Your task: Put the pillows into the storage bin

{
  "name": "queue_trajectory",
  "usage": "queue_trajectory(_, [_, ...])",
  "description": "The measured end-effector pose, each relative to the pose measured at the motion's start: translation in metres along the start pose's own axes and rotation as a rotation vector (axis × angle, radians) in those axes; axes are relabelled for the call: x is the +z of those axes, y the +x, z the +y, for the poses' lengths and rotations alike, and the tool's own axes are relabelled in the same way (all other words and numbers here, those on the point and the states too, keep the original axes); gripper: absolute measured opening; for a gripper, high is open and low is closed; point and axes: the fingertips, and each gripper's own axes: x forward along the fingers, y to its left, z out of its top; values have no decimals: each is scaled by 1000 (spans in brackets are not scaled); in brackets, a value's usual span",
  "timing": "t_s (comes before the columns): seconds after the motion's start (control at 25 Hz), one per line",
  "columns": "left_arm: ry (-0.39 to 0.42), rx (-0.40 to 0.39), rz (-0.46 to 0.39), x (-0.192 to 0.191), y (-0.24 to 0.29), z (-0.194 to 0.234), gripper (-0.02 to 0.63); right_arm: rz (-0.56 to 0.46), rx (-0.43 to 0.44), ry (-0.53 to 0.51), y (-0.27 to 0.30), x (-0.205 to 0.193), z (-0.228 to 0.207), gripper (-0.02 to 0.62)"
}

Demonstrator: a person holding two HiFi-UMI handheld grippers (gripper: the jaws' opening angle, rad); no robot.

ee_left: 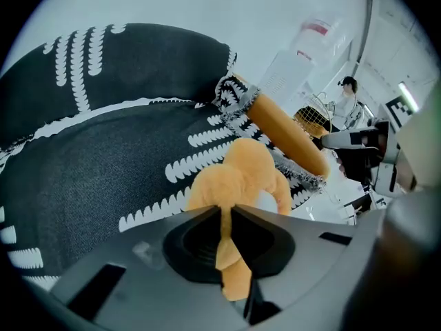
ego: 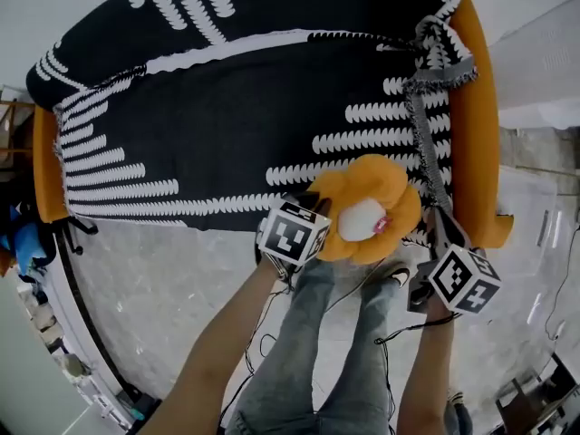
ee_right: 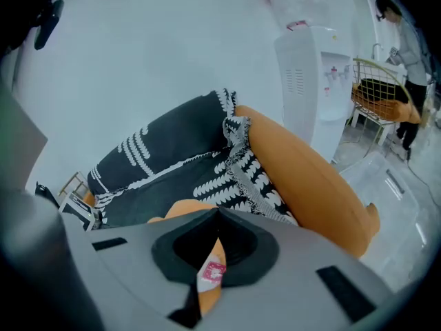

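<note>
Over the front edge of the sofa seat, just right of centre in the head view: orange flower-shaped pillow with a white middle and a small pink tag, pinched from two sides. Left gripper at the pillow's 9 o'clock, clenched on a petal; right gripper at its 4 o'clock, clenched on the opposite edge. Cannot tell whether resting on the seat or hanging clear of it.

Along the left gripper view: jaws drawn nearly together with a fold of orange plush squeezed between them, the bulk of the pillow bulging beyond at 12 o'clock. Behind that, black blanket with white scalloped stripes, draped over seat and backrest; bare orange sofa arm at 2 o'clock; water dispenser past it.

Along the right gripper view: jaws likewise closed on a thin orange flap carrying the pink-and-white tag, more of the pillow peeking over the gripper body at 10 o'clock. Fringed blanket edge against the sofa arm at 2 o'clock, water dispenser by the wall at 1 o'clock, a person standing far off at 2 o'clock beside a wire basket.

Back in the head view: blanket covering nearly the whole sofa, jeans-clad legs at 6 o'clock on the pale floor, see-through plastic container on the floor at 3 o'clock, just beyond the sofa arm.
</note>
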Motion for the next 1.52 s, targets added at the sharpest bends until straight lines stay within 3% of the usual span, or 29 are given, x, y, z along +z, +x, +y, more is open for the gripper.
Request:
queue_trajectory(0.36, [68, -71, -57, 22, -52, -72, 17, -103, -34, 92, -75, 28, 2, 2])
queue_trajectory(0.64, [110, -10, -169, 70, -126, -110, 14, -132, -40, 28, -119, 45, 24, 2])
queue_trajectory(0.84, [139, 4, -265, 115, -162, -143, 14, -196, -45, 67, -155, 61, 21, 2])
queue_trajectory(1.16, [249, -50, -363, 177, -195, -230, 14, -303, -132, 146, -229, 86, -41, 2])
queue_trajectory(1.52, [401, -147, -358, 200, -172, -356, 14, -403, -263, 290, -319, 77, -142, 2])
